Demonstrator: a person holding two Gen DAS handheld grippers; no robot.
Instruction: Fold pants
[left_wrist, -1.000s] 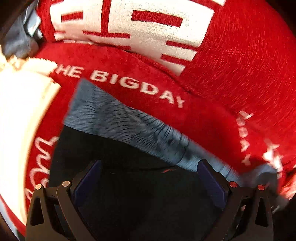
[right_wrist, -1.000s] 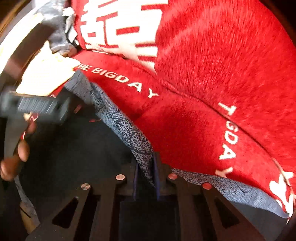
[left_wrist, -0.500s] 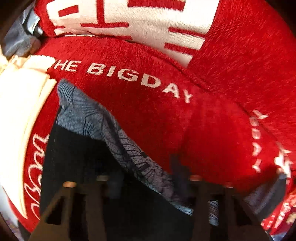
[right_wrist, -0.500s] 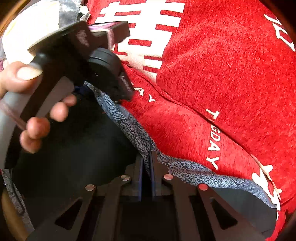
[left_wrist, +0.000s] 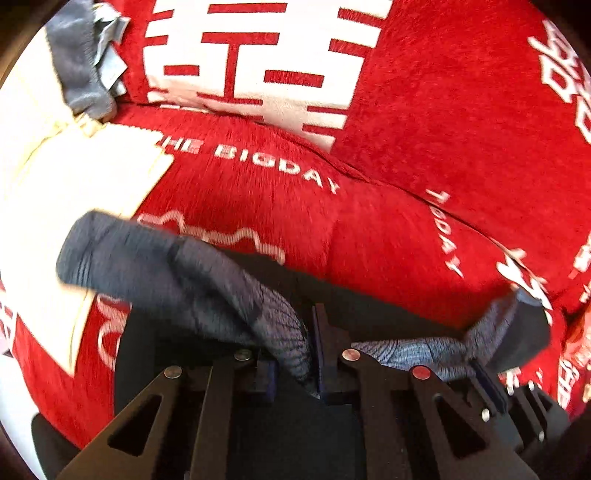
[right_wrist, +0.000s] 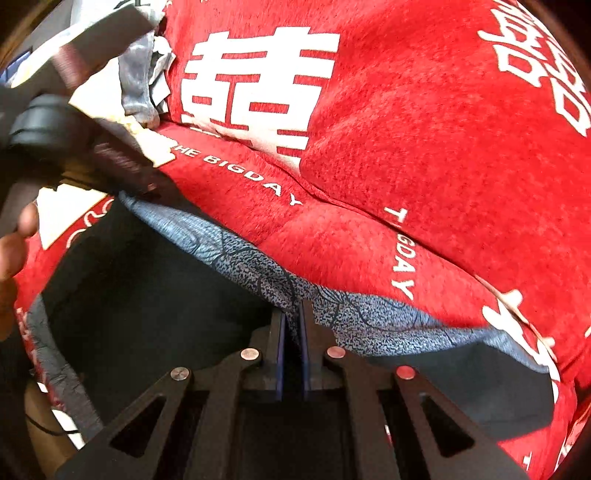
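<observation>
Pinched tight on the pants' (left_wrist: 207, 280) grey ribbed waistband (right_wrist: 258, 266): left gripper (left_wrist: 295, 354), right gripper (right_wrist: 291, 332); plush red blanket (right_wrist: 406, 147) ahead.

We are in a home, on a sofa or bed. A plush red cover (left_wrist: 388, 229) printed with white Chinese wedding characters and "THE BIGDAY" fills both views. At ten o'clock lie a cream cushion (left_wrist: 48, 177) and crumpled grey clothing (left_wrist: 79, 70).

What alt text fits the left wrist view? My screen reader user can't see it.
The left gripper is shut on the grey patterned waistband of the black pants, lying on a red blanket with white lettering.
</observation>
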